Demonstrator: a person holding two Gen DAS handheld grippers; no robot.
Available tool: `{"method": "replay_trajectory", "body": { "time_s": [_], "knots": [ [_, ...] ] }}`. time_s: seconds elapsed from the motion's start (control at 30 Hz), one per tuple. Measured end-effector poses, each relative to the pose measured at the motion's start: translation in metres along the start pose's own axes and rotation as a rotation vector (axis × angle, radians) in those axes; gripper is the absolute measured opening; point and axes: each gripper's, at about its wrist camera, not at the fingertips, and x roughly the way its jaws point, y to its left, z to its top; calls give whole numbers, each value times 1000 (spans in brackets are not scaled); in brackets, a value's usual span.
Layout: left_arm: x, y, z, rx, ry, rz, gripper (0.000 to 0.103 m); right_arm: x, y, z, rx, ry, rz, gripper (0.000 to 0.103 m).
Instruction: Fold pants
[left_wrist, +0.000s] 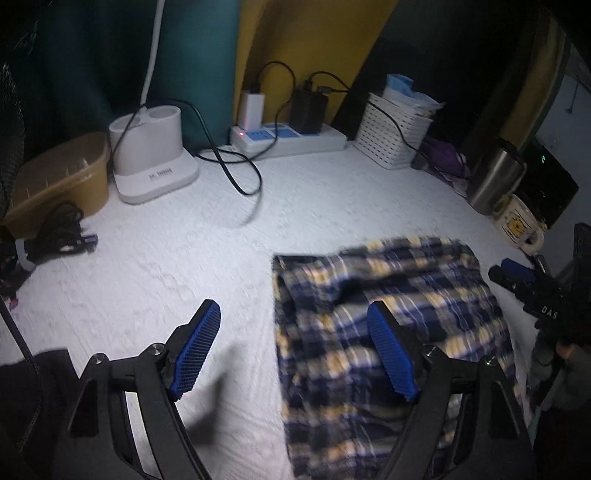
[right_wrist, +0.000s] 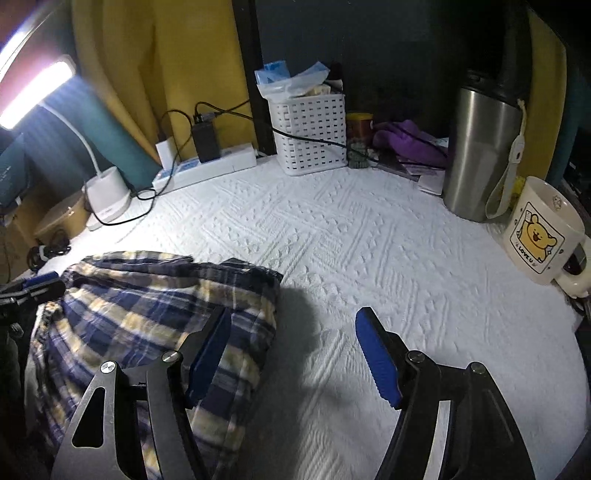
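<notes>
The blue, yellow and white plaid pants (left_wrist: 388, 295) lie bunched on the white textured cover (left_wrist: 184, 258). My left gripper (left_wrist: 295, 349) hangs open over their left edge, its right pad (left_wrist: 391, 350) above the cloth and its left pad above bare cover. In the right wrist view the pants (right_wrist: 147, 306) fill the lower left. My right gripper (right_wrist: 293, 354) is open over their right edge, its left pad (right_wrist: 208, 354) above the plaid. Neither grips cloth. Each gripper shows at the edge of the other view: right gripper (left_wrist: 517, 277), left gripper (right_wrist: 33, 284).
Along the back stand a white lamp base (left_wrist: 151, 158), a power strip (left_wrist: 288, 138) with chargers and trailing cables, and a white basket (right_wrist: 310, 136). A steel flask (right_wrist: 480, 147) and a bear mug (right_wrist: 543, 229) stand at the right. A brown box (left_wrist: 59, 184) and coiled cable (left_wrist: 55, 236) sit left.
</notes>
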Motion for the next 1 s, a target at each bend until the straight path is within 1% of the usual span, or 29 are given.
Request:
{"method": "replay_trajectory", "body": {
  "time_s": [0.13, 0.27, 0.43, 0.53, 0.6, 0.73, 0.87, 0.9, 1.0],
  "knots": [
    [4, -2, -12, 3, 30, -5, 82, -7, 8, -8, -18, 13, 34, 72],
    [8, -1, -17, -2, 42, 5, 82, -5, 19, -19, -55, 41, 44, 72],
    [10, 0, -20, 1, 47, 15, 84, 5, 22, -37, -89, 93, 14, 72],
    [10, -1, -21, 8, 41, 25, 86, 2, 21, -42, -110, 94, -11, 72],
    [11, 0, -22, 5, 41, 31, 86, 0, 20, -45, -136, 90, -52, 72],
    [9, 0, -22, 6, 44, 36, 86, -5, 8, -47, -111, 91, -81, 72],
    [5, 1, -22, -2, 39, 43, 86, -9, -4, -51, -96, 101, -149, 72],
    [3, 1, -21, -4, 33, 47, 86, -11, -9, -52, -79, 101, -143, 72],
    [-12, -3, -18, 13, -20, 42, 86, -18, -13, -51, -58, 81, -123, 72]
  ]
}}
